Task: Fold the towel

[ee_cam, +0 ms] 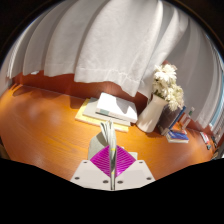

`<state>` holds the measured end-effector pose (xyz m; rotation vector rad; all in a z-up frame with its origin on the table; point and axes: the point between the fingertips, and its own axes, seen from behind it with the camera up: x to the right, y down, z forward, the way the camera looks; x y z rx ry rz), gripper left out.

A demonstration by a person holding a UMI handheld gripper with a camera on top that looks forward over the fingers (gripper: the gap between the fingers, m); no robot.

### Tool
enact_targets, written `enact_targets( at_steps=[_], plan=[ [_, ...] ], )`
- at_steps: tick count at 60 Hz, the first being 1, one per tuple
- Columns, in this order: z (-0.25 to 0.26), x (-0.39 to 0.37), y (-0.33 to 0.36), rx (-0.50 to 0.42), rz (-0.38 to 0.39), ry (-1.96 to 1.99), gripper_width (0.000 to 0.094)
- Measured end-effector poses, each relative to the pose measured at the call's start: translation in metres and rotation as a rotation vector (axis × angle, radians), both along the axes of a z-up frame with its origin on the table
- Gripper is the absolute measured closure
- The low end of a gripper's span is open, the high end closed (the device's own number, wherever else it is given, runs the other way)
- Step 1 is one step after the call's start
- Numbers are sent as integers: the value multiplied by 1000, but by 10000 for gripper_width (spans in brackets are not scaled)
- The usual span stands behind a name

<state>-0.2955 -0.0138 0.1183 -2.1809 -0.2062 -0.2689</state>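
A white towel [118,106] lies partly folded on the wooden table [45,125], just beyond the fingers. One corner of it rises as a narrow strip [107,132] towards me and runs down between the purple pads [100,162]. My gripper [110,152] is shut on this strip, with the pads pressed together on the cloth. The held part hangs slightly above the table. The towel's far side is hidden behind its own fold.
A white vase with white flowers [163,95] stands to the right of the towel. Books [178,132] lie beyond the vase to the right. A yellowish flat item [88,115] lies under the towel's left side. White curtains [100,45] hang behind the table.
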Motion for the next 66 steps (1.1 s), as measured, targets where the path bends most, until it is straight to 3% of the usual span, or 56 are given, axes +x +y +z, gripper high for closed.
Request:
enact_targets(
  at_steps=[4,7,14,20,45,66],
  plan=[
    [-10,36,-3,-20,3,8,902],
    [-25,61,-7,-53,17,16,845],
    [-54,102,-18,-90,37,47,431],
    [-52,122,-32,-74,52,121,293],
    [111,247,-130,162,-12,214,251],
    [130,296,-192,184,-83,237,255]
  ],
)
